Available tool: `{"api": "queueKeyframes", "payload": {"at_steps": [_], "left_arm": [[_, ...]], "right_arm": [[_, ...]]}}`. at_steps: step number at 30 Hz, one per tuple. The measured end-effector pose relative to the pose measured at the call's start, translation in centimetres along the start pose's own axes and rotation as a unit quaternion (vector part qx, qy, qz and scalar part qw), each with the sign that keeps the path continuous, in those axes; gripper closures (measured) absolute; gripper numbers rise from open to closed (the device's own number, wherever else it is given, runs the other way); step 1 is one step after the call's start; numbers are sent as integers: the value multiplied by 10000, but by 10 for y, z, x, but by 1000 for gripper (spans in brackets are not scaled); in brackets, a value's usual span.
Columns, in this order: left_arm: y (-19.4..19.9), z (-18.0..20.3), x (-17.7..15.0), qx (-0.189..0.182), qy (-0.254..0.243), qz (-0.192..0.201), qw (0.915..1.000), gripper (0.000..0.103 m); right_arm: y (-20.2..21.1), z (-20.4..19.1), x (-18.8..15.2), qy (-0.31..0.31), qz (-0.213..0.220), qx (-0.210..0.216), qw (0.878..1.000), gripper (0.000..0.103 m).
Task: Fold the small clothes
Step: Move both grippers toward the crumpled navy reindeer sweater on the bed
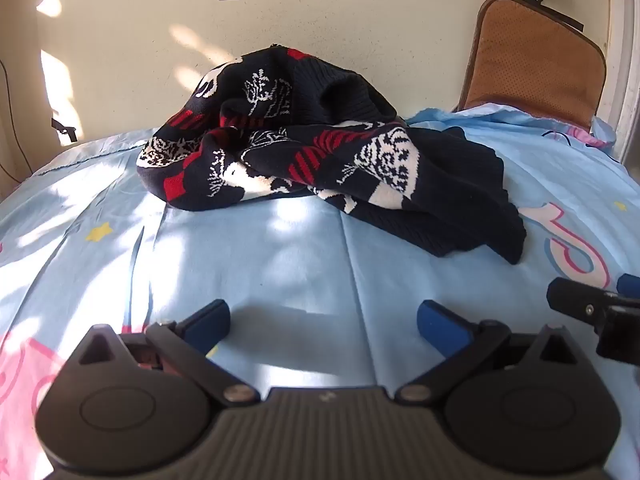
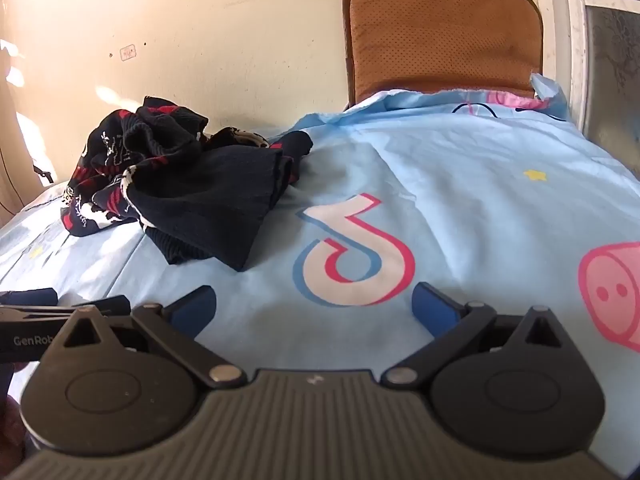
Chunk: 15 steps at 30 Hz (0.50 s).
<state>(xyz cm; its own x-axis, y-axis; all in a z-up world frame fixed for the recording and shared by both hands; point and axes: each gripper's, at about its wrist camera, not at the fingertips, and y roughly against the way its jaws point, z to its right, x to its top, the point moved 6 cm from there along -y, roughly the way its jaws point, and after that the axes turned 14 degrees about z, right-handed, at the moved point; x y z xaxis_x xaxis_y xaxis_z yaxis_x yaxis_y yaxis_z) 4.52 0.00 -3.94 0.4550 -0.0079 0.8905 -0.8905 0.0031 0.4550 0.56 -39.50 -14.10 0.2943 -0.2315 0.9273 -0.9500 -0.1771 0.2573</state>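
while my left claw (image 1: pixel 323 322) and right claw (image 2: pixel 314 307) both gape wide with nothing between them, the sheet (image 1: pixel 280 256) lies just ahead. farther on the dark sweater (image 1: pixel 304 148) sits crumpled near the wall, its shape and sleeves lost in folds.

Both views are bright and sharp in the middle, with hard sunlight falling in broken patches on the wall (image 1: pixel 132 40) at the upper left of each frame and dappling the blue sheet (image 1: pixel 280 240) below it. The spread fingers of the left gripper (image 1: pixel 323 322) throw soft shadows on the sheet in the lower centre. Fisheye curvature bows the bed's edges and the window frame (image 2: pixel 576 48) at the right, and the corners darken.
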Motion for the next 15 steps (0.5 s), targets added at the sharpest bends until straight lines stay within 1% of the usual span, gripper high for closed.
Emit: {"api": "queueKeyframes", "payload": {"at_steps": [5,9,11,14,15], "left_arm": [[0,-1,1,-69,-42,-73,9999,0],[2,-4,-1,-297,-146,-70,9994,0],[7,-10,-2,-380,-56,-26,9993,0],[16,-31,-1,-230,241,212,9992,0],[20,-40,1,-142,333,348,9987,0]], "right_arm": [[0,0,0,-7,3,4,10000,0],[-1,-3,0,-11,3,8,10000,0],[-1,-3,0,-28,10,21,10000,0],[4,-2,4,-39,76,26,10000,1],[7,-5,7,24,211,34,9998,6]]}}
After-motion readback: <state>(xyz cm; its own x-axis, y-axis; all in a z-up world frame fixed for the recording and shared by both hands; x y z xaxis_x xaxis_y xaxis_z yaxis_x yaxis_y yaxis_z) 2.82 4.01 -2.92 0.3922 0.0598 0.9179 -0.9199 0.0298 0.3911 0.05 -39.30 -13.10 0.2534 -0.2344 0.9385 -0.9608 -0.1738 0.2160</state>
